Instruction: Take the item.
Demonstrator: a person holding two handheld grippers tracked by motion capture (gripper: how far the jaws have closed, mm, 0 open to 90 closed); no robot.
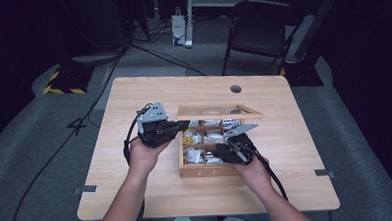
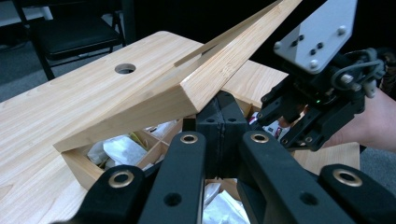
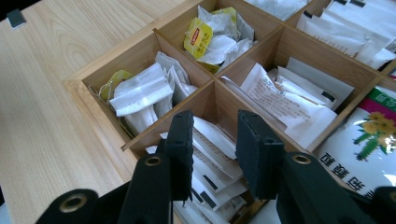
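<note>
High view: a light wooden surface carries a compartmented wooden box near its middle, with the glass-paned lid raised at the far side. The person's left hand holds the left tool at the box's left edge, up by the lid. The right hand holds the right tool over the near right part of the box.

In the left gripper view, the left tool has its jaws pressed together, their tips sitting just under the lid's wooden corner; whether they pinch the lid or only touch it from below I cannot tell. The lid is tilted upward, and white sachets show in the compartments beneath it. The right tool shows farther off at the right, with its grey plate on top.

In the right gripper view, the right tool has its jaws apart, holding nothing, poised above a near compartment of flat white packets. Beyond the dividers lie tea bags with yellow tags, crumpled white sachets and printed paper packets. A packet with yellow flowers lies at the right.
</note>
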